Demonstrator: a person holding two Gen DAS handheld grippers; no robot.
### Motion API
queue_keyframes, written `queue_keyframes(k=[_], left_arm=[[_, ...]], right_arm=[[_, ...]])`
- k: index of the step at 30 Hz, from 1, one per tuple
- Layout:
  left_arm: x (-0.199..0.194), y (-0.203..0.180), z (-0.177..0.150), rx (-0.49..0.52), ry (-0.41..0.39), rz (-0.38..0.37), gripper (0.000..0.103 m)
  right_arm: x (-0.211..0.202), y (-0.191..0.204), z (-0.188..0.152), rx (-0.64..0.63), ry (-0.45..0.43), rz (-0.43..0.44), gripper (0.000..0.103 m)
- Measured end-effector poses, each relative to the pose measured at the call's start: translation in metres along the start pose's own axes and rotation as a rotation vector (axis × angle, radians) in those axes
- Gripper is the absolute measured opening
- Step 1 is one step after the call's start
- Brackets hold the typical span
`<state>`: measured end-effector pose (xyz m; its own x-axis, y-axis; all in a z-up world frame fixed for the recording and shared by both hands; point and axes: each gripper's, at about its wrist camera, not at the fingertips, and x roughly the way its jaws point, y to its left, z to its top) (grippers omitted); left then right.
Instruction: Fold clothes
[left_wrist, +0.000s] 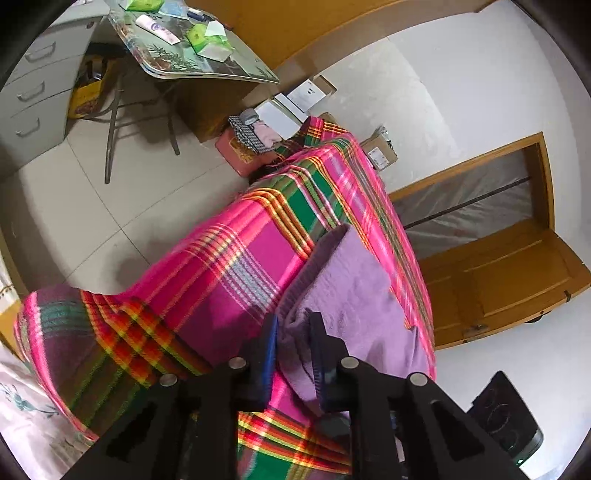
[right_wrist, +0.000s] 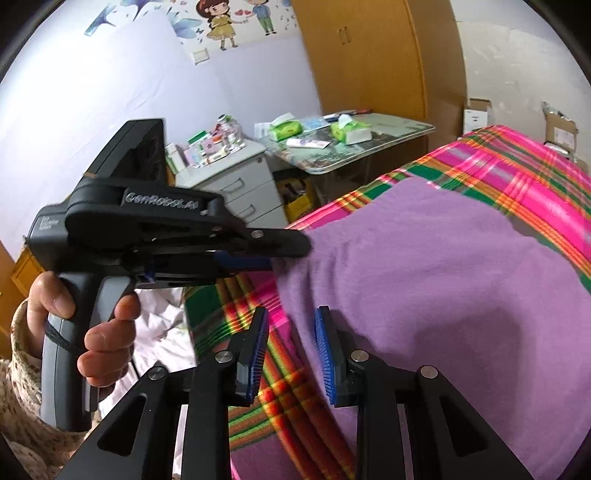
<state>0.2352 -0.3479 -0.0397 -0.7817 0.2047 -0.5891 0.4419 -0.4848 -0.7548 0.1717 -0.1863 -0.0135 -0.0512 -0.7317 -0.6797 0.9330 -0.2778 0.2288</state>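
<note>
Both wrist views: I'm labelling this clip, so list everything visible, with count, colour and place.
Garment: one, purple, lying on the blanket.
Blanket: one, pink plaid with green and orange stripes, covering the bed.
Folding table: one, patterned top, beside the bed.
Tissue packs: two, green, on the table.
Tube: one, white, on the table.
Drawer unit: one, grey, against the wall.
Wardrobe: one, wooden, behind the table.
Cardboard boxes: several, brown, past the bed.
Left gripper: black, blue pads, closed on the garment's edge.
Right gripper: black, blue pads, open above the garment's edge.
Hand: one, holding the left gripper's handle.
</note>
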Motion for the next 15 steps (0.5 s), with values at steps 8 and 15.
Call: queue_keyframes(k=[8,15], left_arm=[[0.005,0.004,0.003,-0.011,0.022,-0.007,0.018],[0.004,0.002,0.005,-0.002,0.043,-0.027,0.018]], right_arm=[[0.013,0.031,0.003,-0.219,0.011,-0.183,0.037],[0.038,0.05,0.003,-0.347,0.062,-0.273,0.039]])
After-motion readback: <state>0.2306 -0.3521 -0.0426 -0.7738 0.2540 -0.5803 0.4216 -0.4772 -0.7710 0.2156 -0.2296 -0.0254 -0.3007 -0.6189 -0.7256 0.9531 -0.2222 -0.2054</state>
